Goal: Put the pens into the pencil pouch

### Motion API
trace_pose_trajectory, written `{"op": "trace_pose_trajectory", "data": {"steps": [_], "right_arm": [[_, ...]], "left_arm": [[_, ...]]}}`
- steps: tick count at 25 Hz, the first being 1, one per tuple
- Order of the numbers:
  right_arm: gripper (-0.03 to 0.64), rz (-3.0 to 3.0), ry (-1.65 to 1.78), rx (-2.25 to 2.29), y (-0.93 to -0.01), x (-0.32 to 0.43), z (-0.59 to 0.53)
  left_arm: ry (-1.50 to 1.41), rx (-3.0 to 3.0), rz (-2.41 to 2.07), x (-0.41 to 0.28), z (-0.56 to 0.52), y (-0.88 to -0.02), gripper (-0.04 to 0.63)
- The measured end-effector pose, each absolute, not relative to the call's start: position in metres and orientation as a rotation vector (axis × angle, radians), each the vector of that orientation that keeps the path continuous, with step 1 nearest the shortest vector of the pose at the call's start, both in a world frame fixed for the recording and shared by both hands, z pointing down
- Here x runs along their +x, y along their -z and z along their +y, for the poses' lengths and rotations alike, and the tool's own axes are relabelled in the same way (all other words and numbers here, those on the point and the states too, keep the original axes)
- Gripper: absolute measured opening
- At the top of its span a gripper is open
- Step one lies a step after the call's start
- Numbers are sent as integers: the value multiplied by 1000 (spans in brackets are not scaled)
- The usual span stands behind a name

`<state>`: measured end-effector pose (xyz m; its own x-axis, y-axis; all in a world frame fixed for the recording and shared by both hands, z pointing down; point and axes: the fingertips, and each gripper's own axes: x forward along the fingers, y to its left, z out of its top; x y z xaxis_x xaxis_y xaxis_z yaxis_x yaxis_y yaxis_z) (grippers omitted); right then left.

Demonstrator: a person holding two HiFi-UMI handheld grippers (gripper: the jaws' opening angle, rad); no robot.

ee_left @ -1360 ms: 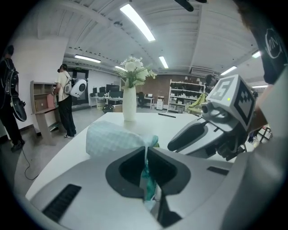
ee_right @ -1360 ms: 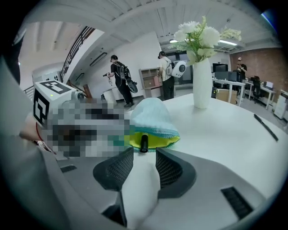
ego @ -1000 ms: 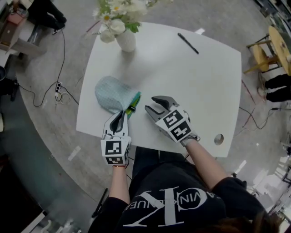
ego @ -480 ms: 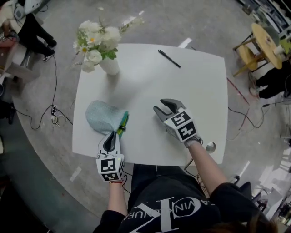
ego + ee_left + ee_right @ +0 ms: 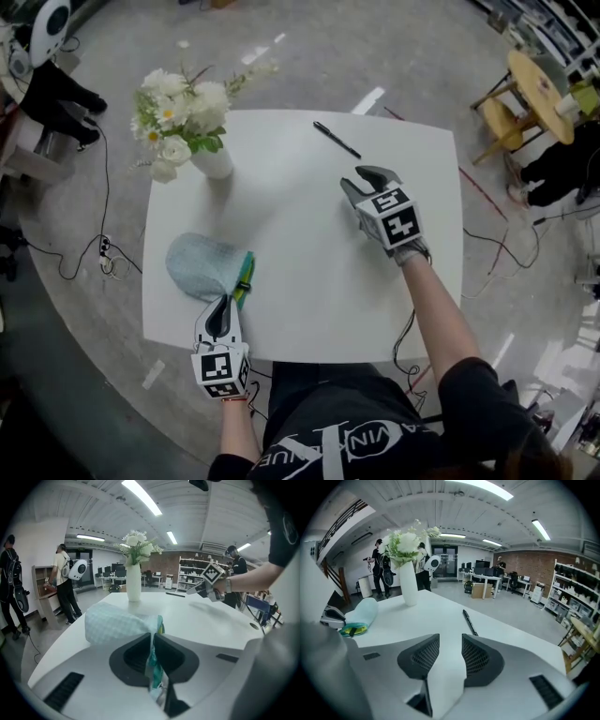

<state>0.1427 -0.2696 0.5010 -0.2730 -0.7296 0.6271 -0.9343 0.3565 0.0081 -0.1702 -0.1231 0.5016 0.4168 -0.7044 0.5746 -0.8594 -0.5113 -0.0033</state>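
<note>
A pale checked pencil pouch (image 5: pixel 200 263) lies at the table's near left, its teal and yellow mouth (image 5: pixel 245 277) facing right. My left gripper (image 5: pixel 225 307) is shut on the mouth's teal rim (image 5: pixel 153 657); its jaws have just closed a little further on it. One black pen (image 5: pixel 337 140) lies at the table's far side, and shows ahead in the right gripper view (image 5: pixel 469 622). My right gripper (image 5: pixel 368 175) hovers just short of that pen, open, with nothing between its fingers. What the pouch holds is hidden.
A white vase of flowers (image 5: pixel 212 160) stands at the table's far left, behind the pouch (image 5: pixel 133 583). The white table (image 5: pixel 300 262) has a cable hole near its right front corner. Wooden stools (image 5: pixel 539 89) and people stand off the table.
My right gripper has travelled from beside the pouch across the table toward the black pen at the far side. The left gripper has stayed at the pouch's mouth.
</note>
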Motion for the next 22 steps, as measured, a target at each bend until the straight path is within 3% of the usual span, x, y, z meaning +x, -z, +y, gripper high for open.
{"op": "trace_pose_trajectory", "data": {"steps": [14, 19, 22], "right_arm": [[141, -1916, -639, 1491, -542, 187, -339], [52, -1908, -657, 1415, -550, 179, -339], [49, -1952, -610, 1370, -545, 169, -336]], "left_arm": [[-785, 2380, -1324, -167, -131, -509, 31], [-783, 2378, -1324, -166, -132, -509, 31], [-775, 2373, -1326, -166, -132, -509, 31]]}}
